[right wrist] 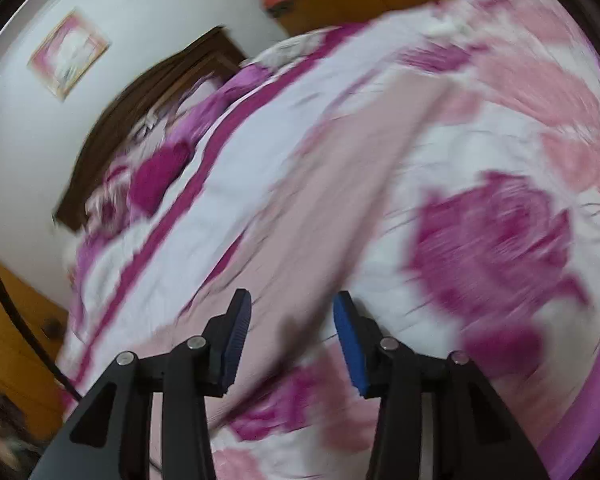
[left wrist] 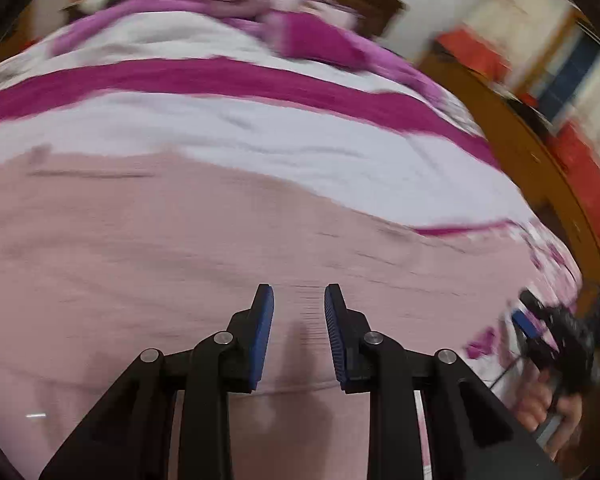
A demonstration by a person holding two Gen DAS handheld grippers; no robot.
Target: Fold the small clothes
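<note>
A floral white, pink and magenta bedspread point(left wrist: 260, 136) covers the bed. One pale pink cloth garment point(left wrist: 180, 260) lies flat on it, filling the near ground in the left view. In the right view its long axis runs from near centre to far right, though blur hides its edges. Two black claws with blue pads: left gripper point(left wrist: 299, 292) released, pads apart over the garment. Right gripper point(right wrist: 292, 300) stands wider, holding nothing.
</note>
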